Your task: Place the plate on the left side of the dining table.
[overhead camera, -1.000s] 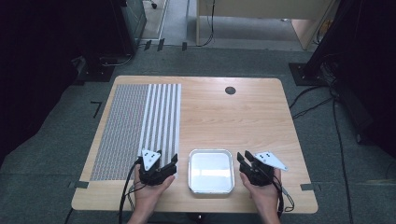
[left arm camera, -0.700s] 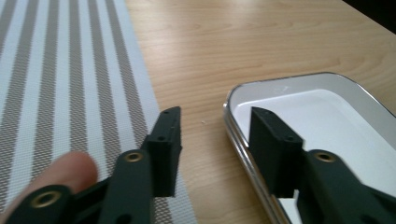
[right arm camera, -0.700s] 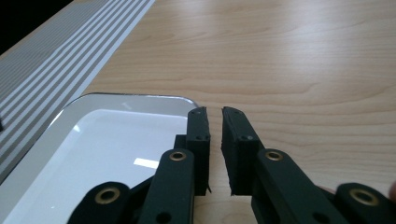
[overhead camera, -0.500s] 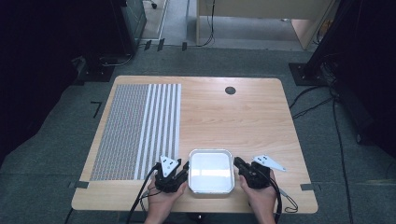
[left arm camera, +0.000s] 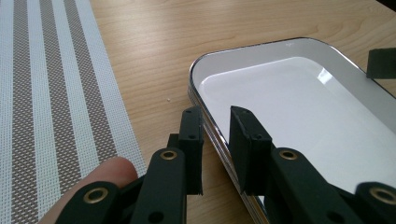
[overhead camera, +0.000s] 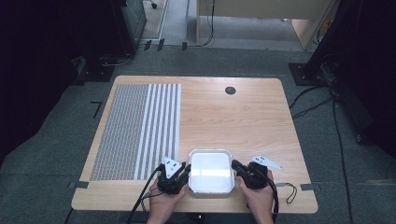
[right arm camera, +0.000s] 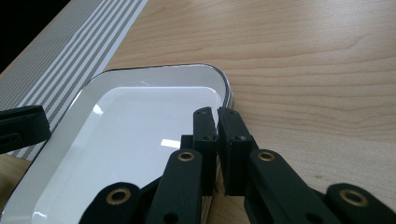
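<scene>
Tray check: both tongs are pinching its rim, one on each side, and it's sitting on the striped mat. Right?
Not quite. The tray sits on the bare wooden table, beside the striped mat, not on it; the high view shows this. The left tongs and right tongs do straddle the rim on either side.

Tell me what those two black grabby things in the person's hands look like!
Each gripper is black. The left gripper and right gripper have two flat, blocky jaws on arms joined with brass-coloured rivets. Seen from above, a grey three-cornered plate with dark dots sits on each, and black cables trail back off the table edge. No sleeves show.
</scene>
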### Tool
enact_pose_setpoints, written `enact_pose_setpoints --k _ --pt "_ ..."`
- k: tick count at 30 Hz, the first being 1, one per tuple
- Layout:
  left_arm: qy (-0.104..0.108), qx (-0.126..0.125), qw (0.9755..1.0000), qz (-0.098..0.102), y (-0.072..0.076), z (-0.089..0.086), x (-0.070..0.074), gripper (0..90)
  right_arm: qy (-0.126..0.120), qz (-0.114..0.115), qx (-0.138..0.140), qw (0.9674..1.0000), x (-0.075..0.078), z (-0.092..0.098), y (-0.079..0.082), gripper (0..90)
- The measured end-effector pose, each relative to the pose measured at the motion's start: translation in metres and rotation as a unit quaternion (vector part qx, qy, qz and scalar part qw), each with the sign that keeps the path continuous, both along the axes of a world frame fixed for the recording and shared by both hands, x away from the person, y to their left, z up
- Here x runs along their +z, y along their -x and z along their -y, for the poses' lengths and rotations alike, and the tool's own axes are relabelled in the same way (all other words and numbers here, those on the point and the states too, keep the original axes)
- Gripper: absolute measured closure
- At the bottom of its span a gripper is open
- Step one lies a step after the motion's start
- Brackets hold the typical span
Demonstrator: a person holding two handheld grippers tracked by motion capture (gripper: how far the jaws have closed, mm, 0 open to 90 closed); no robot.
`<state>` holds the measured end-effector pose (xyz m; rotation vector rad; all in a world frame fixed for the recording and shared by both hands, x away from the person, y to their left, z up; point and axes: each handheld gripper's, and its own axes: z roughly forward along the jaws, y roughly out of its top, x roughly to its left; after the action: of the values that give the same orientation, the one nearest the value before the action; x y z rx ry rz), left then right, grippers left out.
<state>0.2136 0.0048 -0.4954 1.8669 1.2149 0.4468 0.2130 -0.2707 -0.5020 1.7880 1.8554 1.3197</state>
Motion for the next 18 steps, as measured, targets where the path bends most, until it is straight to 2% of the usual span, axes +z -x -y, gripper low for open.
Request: enact_pose_setpoints --k 8,9,10,11,13,18 --pt "-0.007 -0.016 0.9998 -0.008 0.001 0.0043 -0.0044 77.2 -0.004 -0.008 -0.004 1.0 -0.0016 -0.0006 0.0005 87.8" --pt "-0.013 -0.015 0.9998 -0.004 0.002 0.0061 -0.0053 78.4 -0.017 -0.013 -0.005 0.9998 -0.0023 0.0002 0.0006 87.9" --pt "-0.013 -0.015 0.9998 -0.004 0.002 0.0061 -0.0053 78.9 -0.017 -0.013 -0.005 0.9998 -0.0023 0.0002 0.0006 87.9" --pt "-0.013 -0.014 0.9998 -0.005 0.0015 0.0057 -0.0054 80.1 -0.041 -0.021 -0.009 0.9989 -0.0039 0.0034 0.0 88.4" --pt "-0.012 -0.016 0.9998 -0.007 0.0007 0.0049 -0.0048 80.8 -0.055 -0.025 -0.011 0.9981 -0.0045 0.0054 -0.0002 88.5" --pt "-0.014 -0.015 0.9998 -0.005 0.0007 0.0055 -0.0052 82.4 -0.061 -0.018 -0.01 0.9979 -0.0016 0.0068 0.0024 88.5"
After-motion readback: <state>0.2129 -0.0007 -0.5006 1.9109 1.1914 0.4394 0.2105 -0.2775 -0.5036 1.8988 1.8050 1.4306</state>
